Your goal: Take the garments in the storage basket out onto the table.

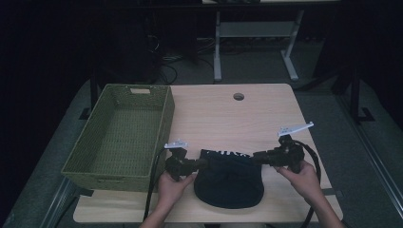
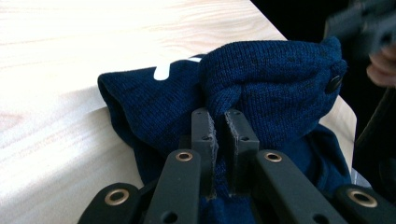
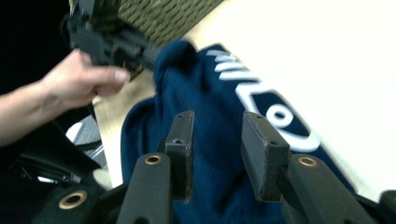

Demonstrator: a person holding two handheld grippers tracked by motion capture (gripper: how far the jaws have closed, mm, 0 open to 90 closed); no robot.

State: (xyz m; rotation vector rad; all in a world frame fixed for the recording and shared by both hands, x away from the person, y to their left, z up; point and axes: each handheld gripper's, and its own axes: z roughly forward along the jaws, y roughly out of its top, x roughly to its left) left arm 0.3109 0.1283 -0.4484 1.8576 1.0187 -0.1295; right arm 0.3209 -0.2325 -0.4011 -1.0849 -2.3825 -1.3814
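Wool, navy, with white lettering: a knit hat [image 1: 229, 178] lies on the pale worktop [image 1: 223, 114] near its front edge, just right of a green woven basket [image 1: 121, 135]. The left claw [image 2: 220, 120] is clamped on a fold of it. The right claw [image 3: 223, 140] hovers over the knit, jaws apart.

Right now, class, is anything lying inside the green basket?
No. The high view shows the green basket with a bare woven floor, nothing in it.
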